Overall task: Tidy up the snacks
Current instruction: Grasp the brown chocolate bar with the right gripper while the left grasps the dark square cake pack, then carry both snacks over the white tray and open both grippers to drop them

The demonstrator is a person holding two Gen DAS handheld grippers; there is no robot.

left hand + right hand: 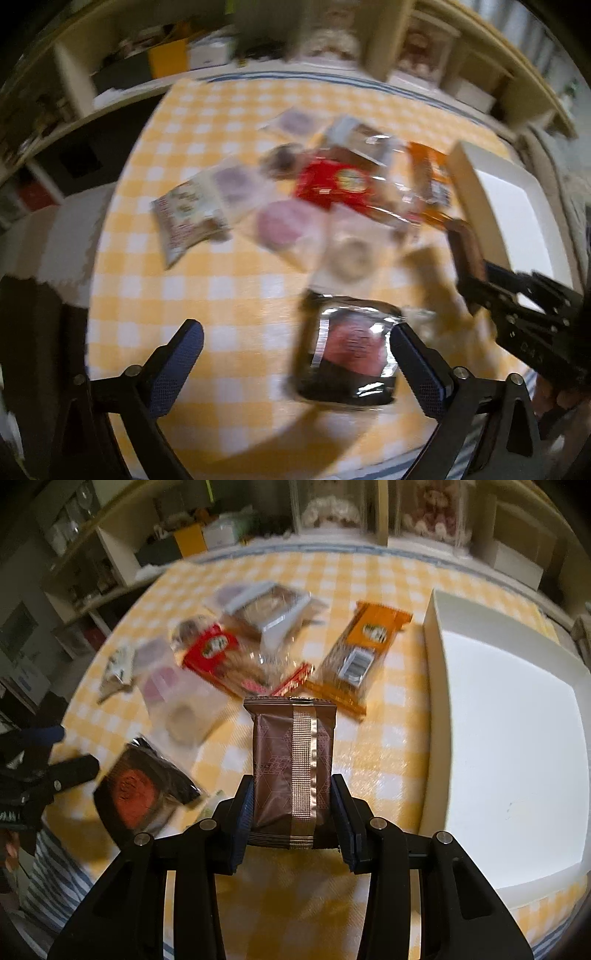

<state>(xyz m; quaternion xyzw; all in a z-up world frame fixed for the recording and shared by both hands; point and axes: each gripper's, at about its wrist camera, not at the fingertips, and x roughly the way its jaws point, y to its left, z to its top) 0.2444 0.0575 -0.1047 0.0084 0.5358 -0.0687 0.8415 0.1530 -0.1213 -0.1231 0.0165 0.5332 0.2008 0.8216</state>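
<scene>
The right hand-held gripper [293,808] clamped a brown snack packet [293,760]. The left hand-held gripper [295,365] stood wide open, a black packet [347,358] touching its right finger.

Yellow-and-white checks cover the counter's cloth [373,738], with a blue-and-white stripe running along its far edge. The right tool [293,805] is black with dark blue pads, and the wrapper [291,760] between them is chocolate brown, faintly patterned with geometric lines and crossed by a shiny bronze ribbed band. The box [509,738] is plain white. There's an orange packet [365,653] with a clear window, a red packet [210,653] with a pale logo, and a black pack [347,354] with a round red-orange centre. Pale pink and mauve rounds sit in clear sachets [284,225]. The left tool [295,365] is black too, with blue textured pads.
</scene>
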